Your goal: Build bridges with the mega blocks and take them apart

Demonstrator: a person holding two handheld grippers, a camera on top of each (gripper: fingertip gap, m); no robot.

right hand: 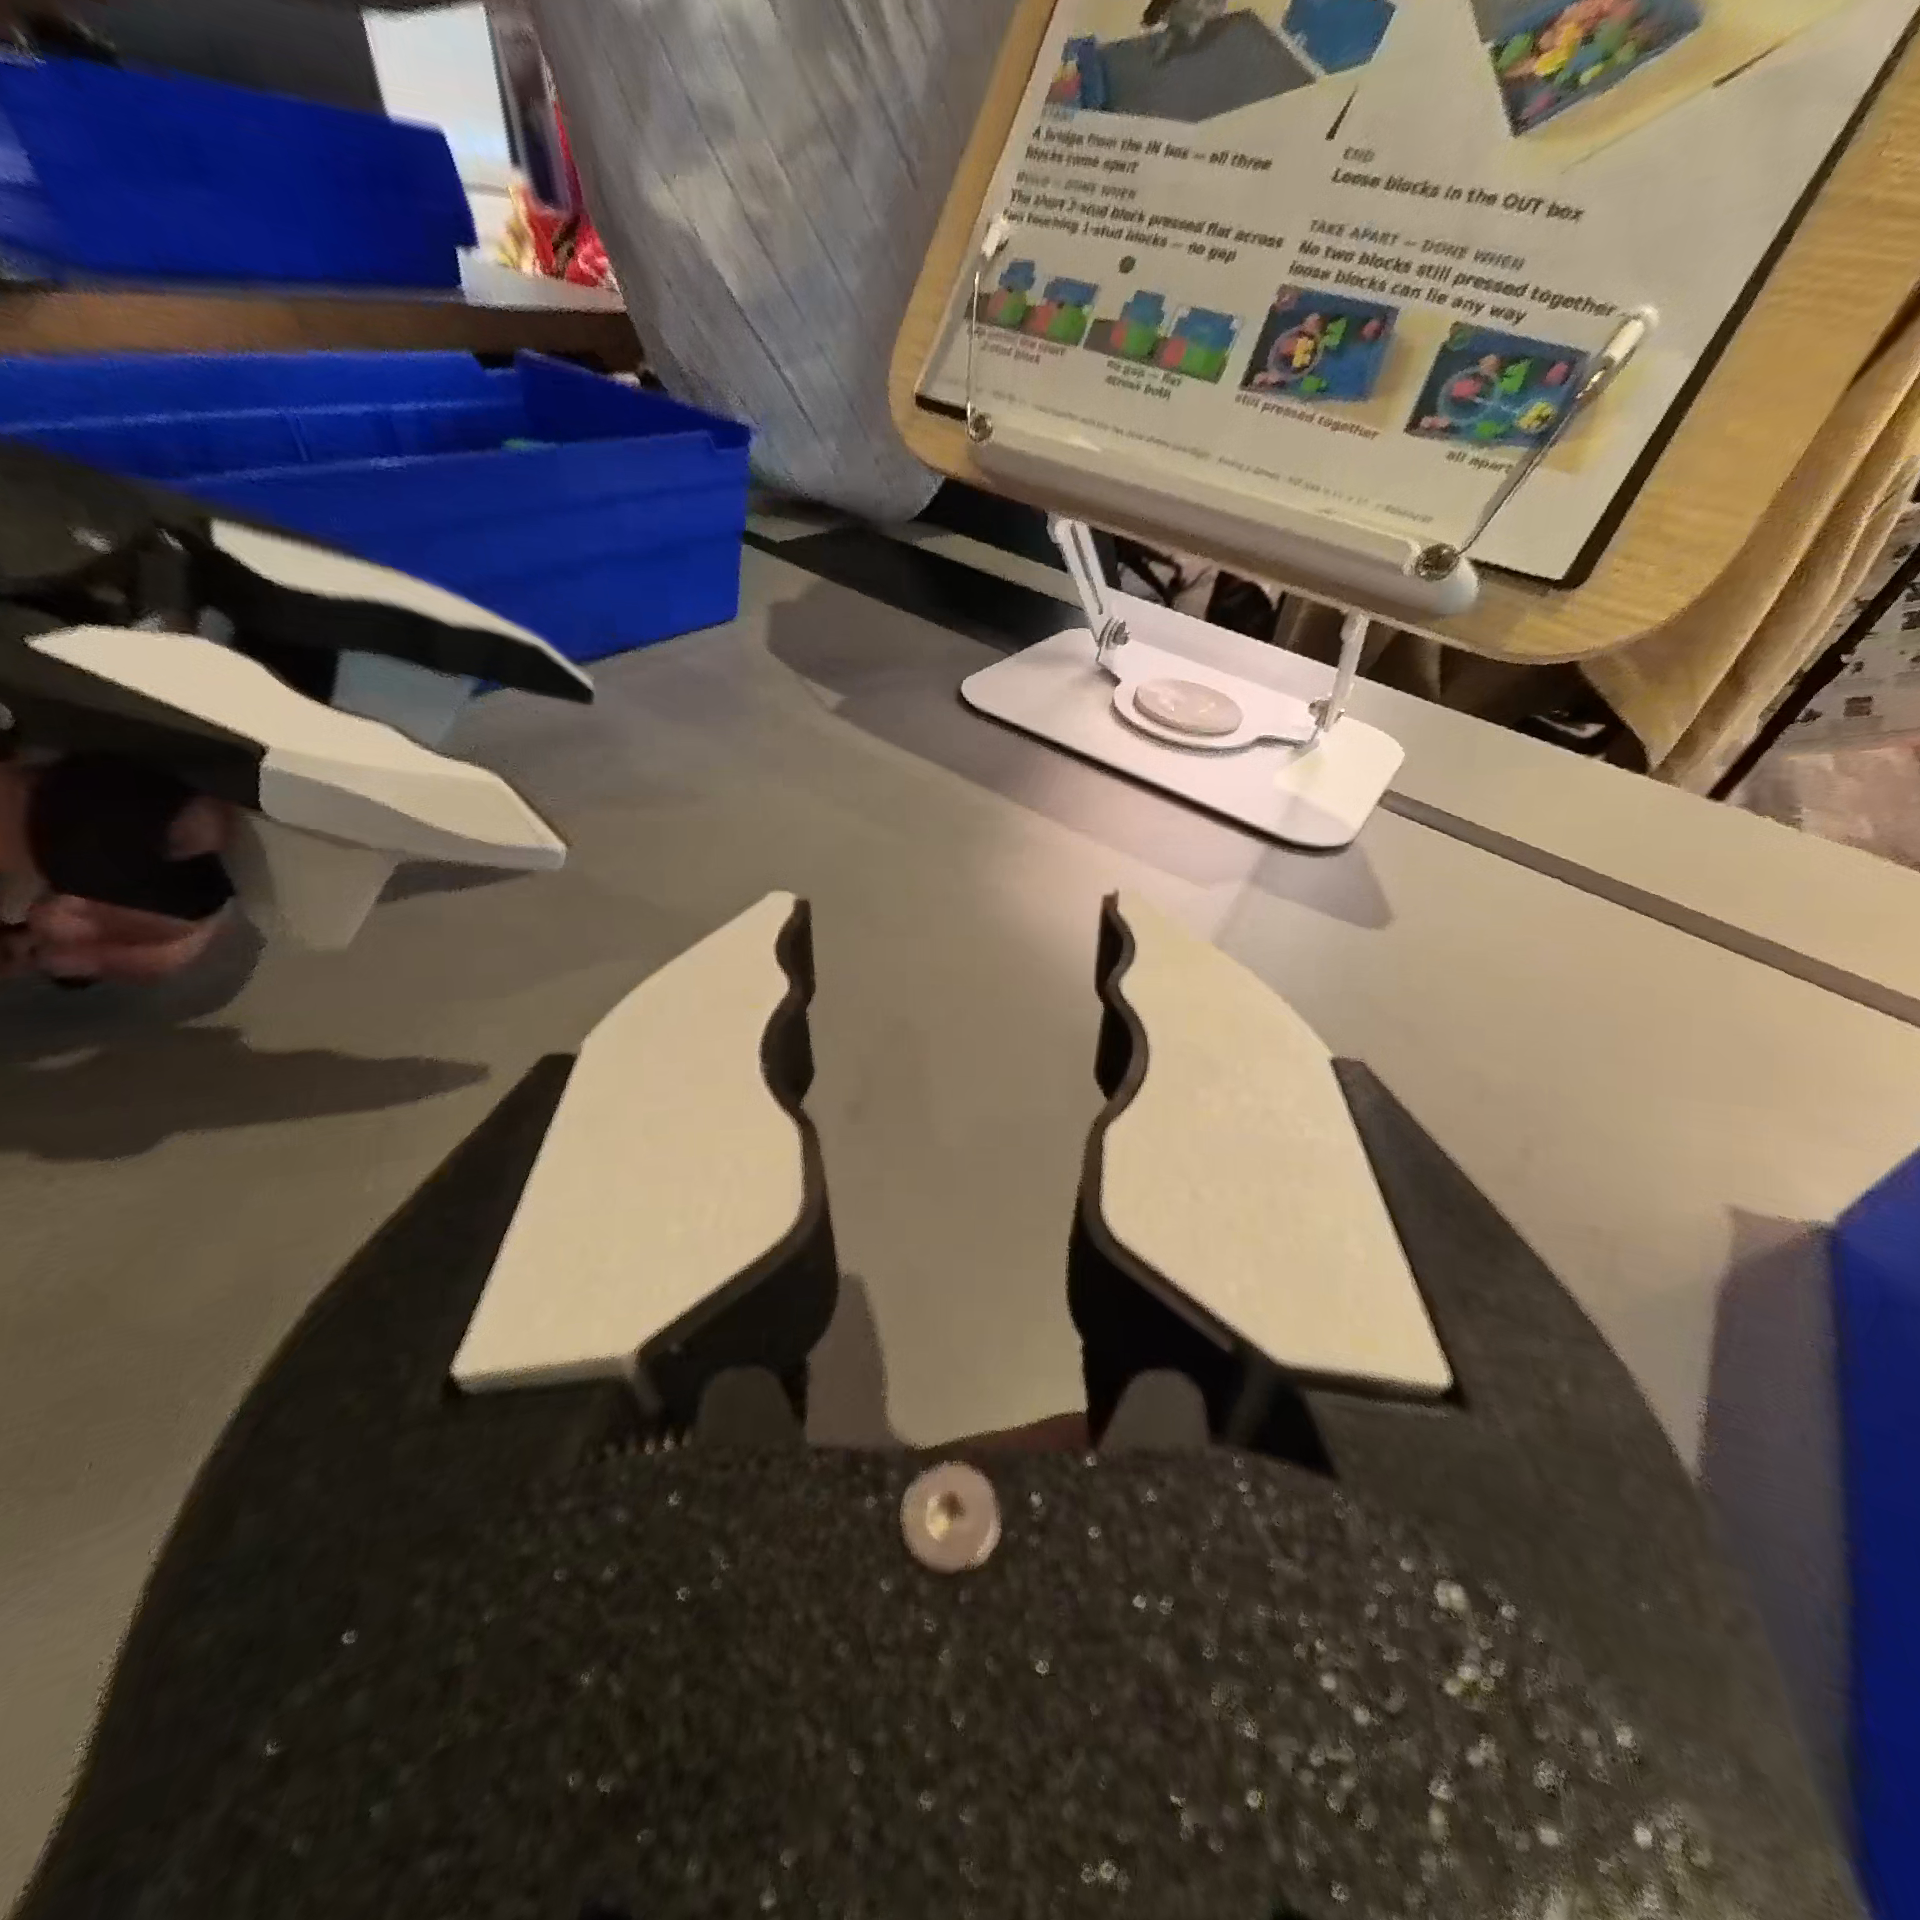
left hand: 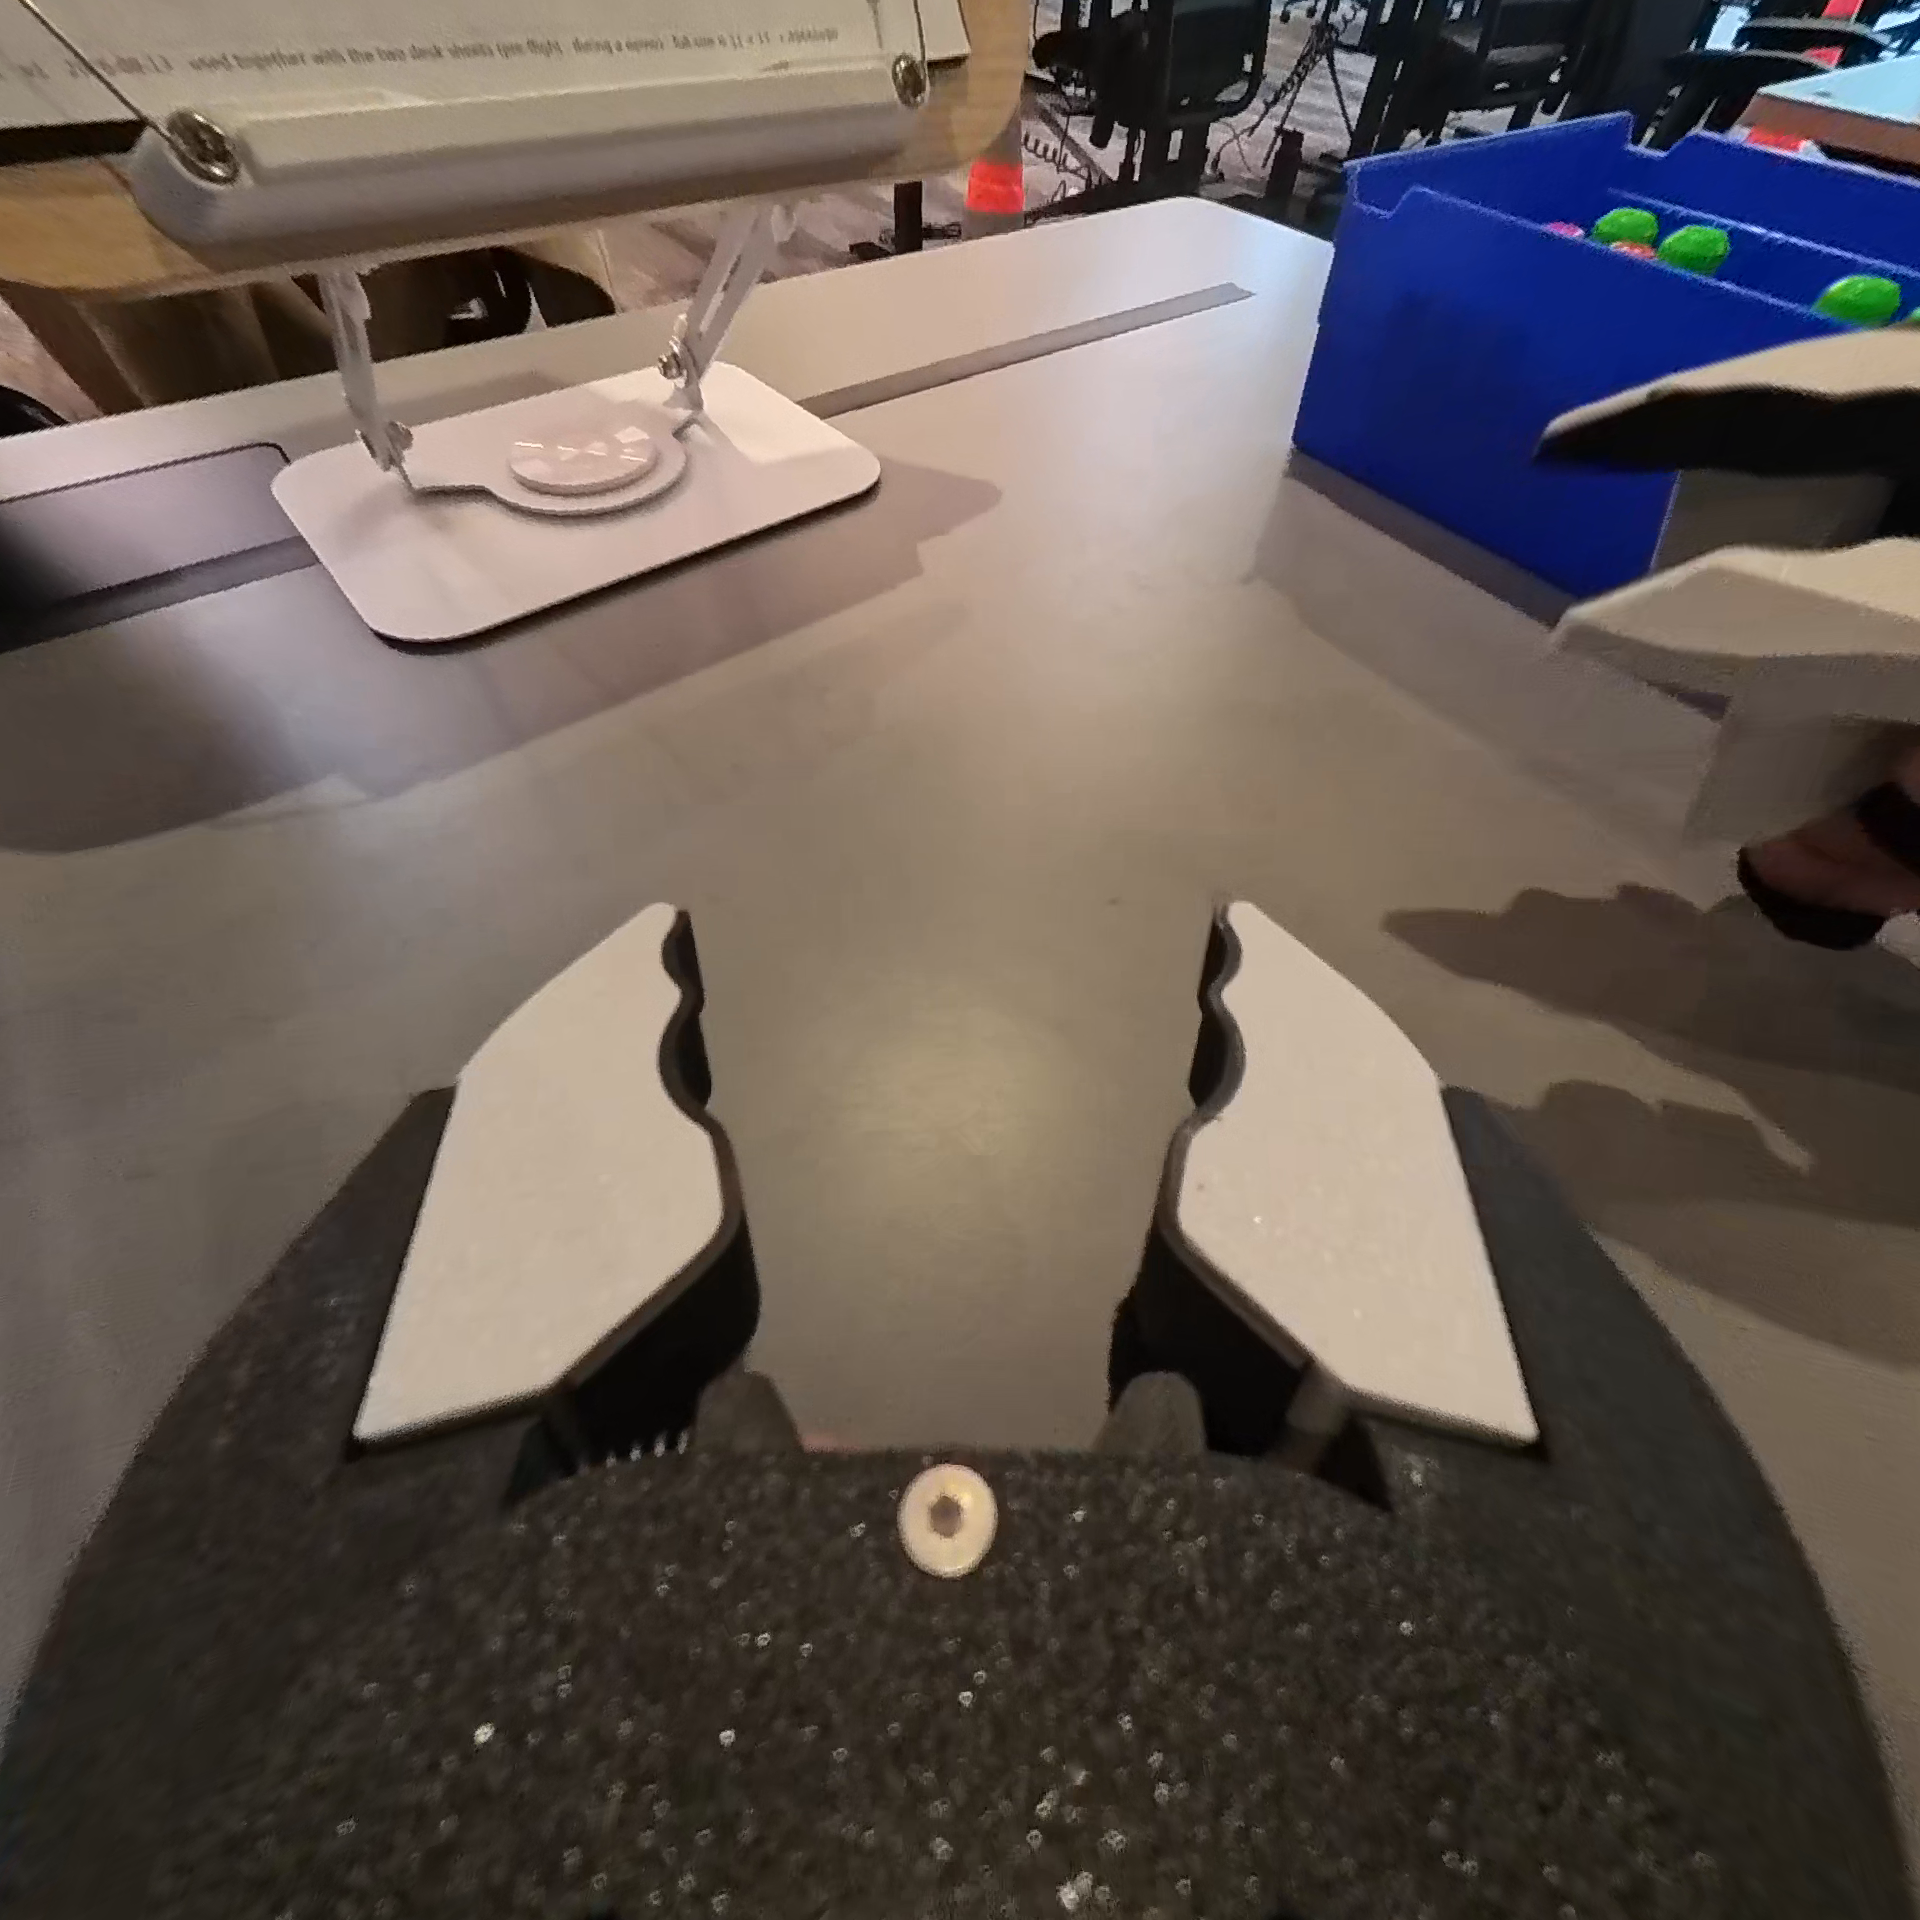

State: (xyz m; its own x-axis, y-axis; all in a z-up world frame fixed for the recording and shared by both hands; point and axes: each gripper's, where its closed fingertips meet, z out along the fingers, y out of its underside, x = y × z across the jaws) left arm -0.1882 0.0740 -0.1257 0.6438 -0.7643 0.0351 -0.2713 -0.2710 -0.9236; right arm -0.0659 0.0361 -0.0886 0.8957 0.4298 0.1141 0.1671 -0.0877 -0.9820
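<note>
Both hand-held grippers agape [left hand: 951,925] [right hand: 951,914], blue bin [left hand: 1455,416] perhaps beside table's edge

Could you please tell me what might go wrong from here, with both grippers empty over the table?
The right gripper could clip the near wall of the blue bin when reaching for the green blocks. Swinging forward, the left gripper might knock the instruction stand.

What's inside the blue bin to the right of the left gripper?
Green block studs show over the blue bin's wall, with a hint of pink. The wall hides everything lower inside.
</note>
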